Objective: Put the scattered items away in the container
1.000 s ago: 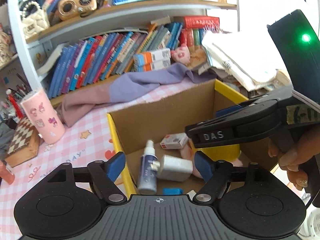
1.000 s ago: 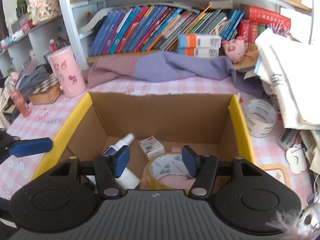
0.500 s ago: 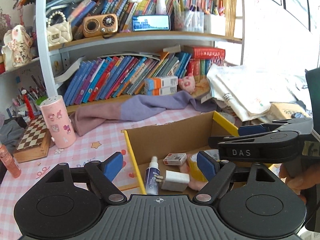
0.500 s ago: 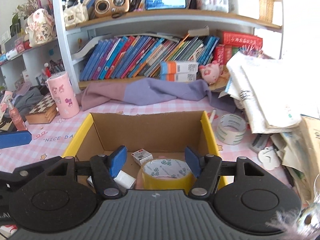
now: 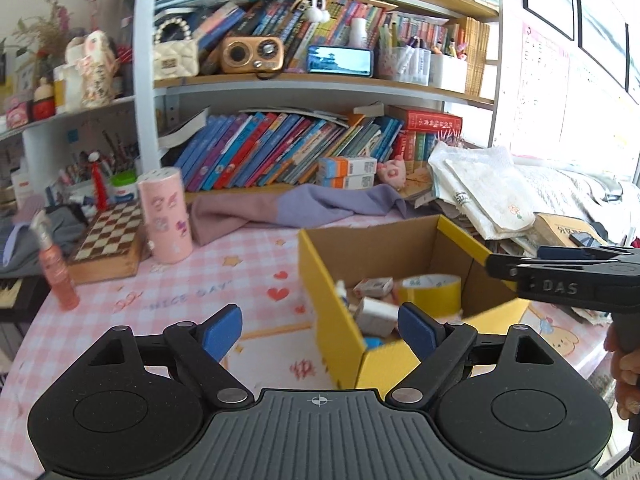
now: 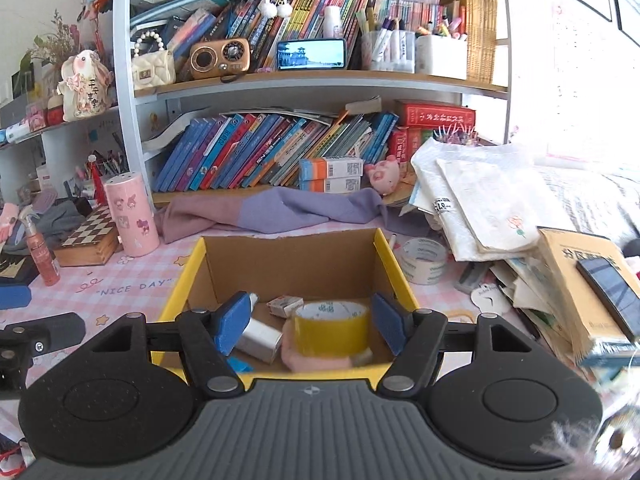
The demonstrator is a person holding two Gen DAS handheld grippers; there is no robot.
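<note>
A cardboard box with yellow rims (image 6: 188, 276) stands on the pink checked tablecloth. In it lie a yellow tape roll (image 6: 332, 330), a white charger (image 6: 260, 338), a small red-and-white carton (image 6: 285, 305), a white spray bottle (image 6: 253, 300) and something pink (image 6: 316, 360). My right gripper (image 6: 312, 322) hovers before the box's near wall, jaws opening, with nothing between them. My left gripper (image 5: 320, 328) hangs off the box's (image 5: 332, 320) left near corner, jaws opening wide and empty. The right gripper (image 5: 516, 264) also shows side-on in the left wrist view.
A white tape roll (image 6: 424, 260) lies on the table right of the box, beside a heap of papers and books (image 6: 480, 208) with a phone (image 6: 612, 280) on top. Left stand a pink canister (image 6: 130, 216), a chessboard box (image 6: 90, 236) and a pink bottle (image 6: 40, 256). A purple cloth (image 6: 280, 212) lies behind.
Both grippers drew back and up from the box, which now looks smaller. Both pairs of jaws spread wider. The yellow tape roll stays in the box, farther from the right fingers.
</note>
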